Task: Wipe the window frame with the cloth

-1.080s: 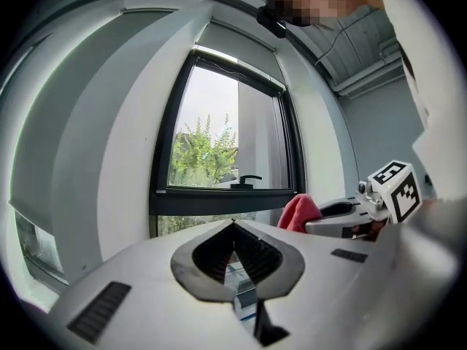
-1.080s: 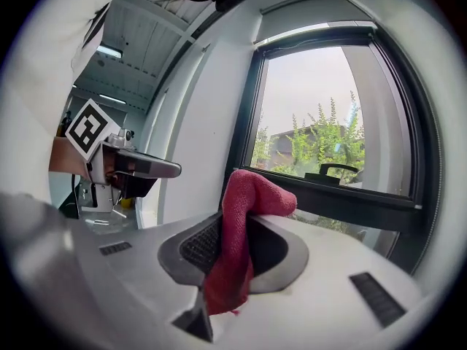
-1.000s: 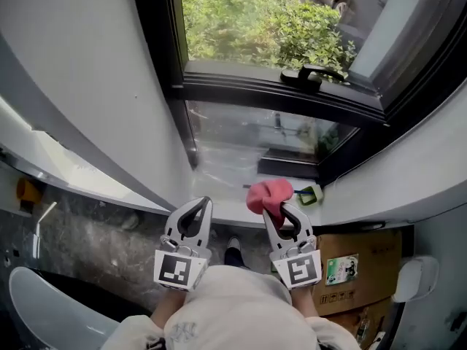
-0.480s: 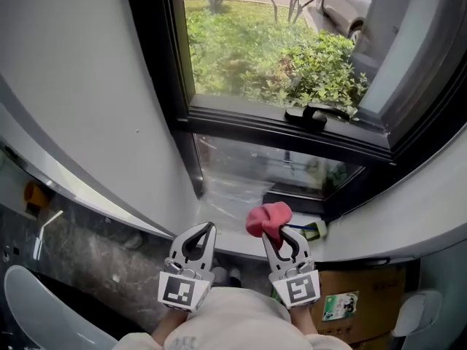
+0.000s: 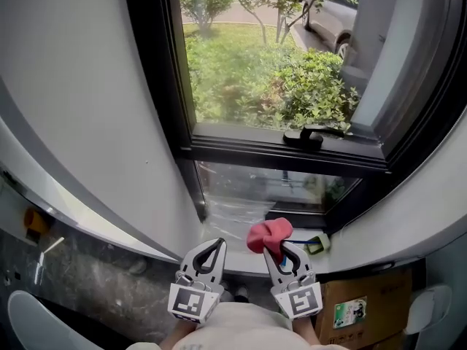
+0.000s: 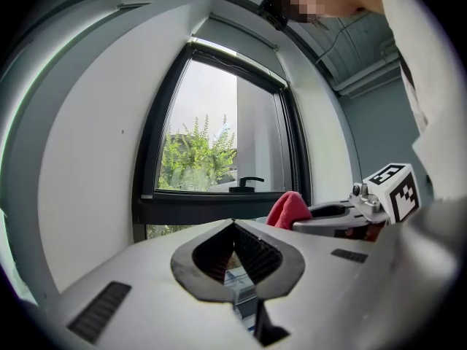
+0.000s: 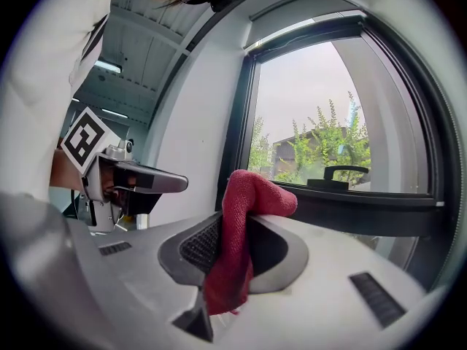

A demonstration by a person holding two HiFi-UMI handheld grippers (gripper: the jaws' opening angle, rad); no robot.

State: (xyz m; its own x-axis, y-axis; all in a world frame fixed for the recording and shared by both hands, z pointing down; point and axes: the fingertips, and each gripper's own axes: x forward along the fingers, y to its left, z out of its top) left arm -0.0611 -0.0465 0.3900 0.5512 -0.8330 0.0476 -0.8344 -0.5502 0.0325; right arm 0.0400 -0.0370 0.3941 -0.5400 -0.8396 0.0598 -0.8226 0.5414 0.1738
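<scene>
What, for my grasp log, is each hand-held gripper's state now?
Left hand-held gripper: closed, nothing between its jaws.
Right hand-held gripper: closed on the red cloth.

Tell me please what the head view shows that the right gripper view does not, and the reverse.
Only the head view shows the cardboard box at lower right, the small green thing near the cloth and the car outside. Only the right gripper view shows the ceiling lamps. Both show the red cloth clamped in the right gripper, the left gripper beside it with its jaws together and empty, the dark window frame and the black window handle.
</scene>
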